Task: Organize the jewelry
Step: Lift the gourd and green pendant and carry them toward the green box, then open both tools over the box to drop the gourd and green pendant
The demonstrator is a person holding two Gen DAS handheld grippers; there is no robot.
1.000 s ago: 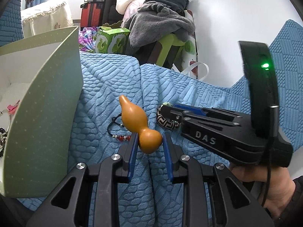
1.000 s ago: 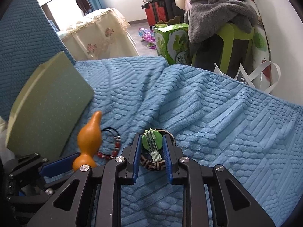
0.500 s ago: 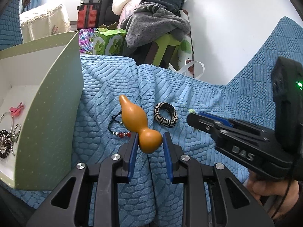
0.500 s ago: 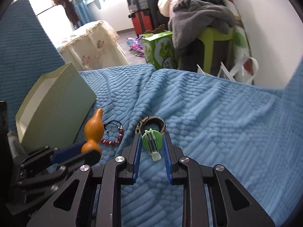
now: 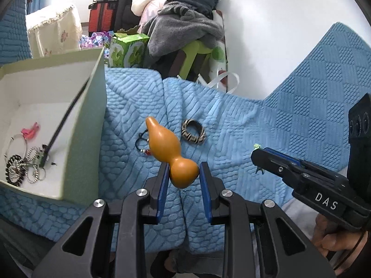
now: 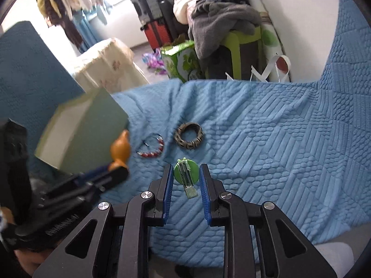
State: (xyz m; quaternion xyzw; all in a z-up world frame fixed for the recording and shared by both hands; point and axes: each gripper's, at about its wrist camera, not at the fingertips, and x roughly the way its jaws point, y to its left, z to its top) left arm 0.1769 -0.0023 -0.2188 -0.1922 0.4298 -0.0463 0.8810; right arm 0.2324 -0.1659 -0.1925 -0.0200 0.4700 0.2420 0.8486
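Note:
My left gripper (image 5: pixel 182 178) is shut on an orange gourd-shaped ornament (image 5: pixel 169 148) and holds it above the blue blanket, right of the open green box (image 5: pixel 88 125). My right gripper (image 6: pixel 186 180) is shut on a green hair clip (image 6: pixel 186 176), lifted above the blanket. A patterned bangle (image 5: pixel 193 131) and a red bead bracelet (image 6: pixel 151 149) lie on the blanket beyond both grippers. The box holds several pieces of jewelry (image 5: pixel 23 164) and a pink clip (image 5: pixel 30 132).
The blue quilted blanket (image 6: pixel 266 139) covers the surface and rises at the right. Beyond its far edge stand a green carton (image 5: pixel 127 48), a green stool with piled clothes (image 5: pixel 185 30), suitcases and a cloth-covered table (image 6: pixel 106 67).
Both grippers have lifted with their objects. The right gripper pulled back from the bangle toward the right. The left gripper rose, so the inside of the box now shows.

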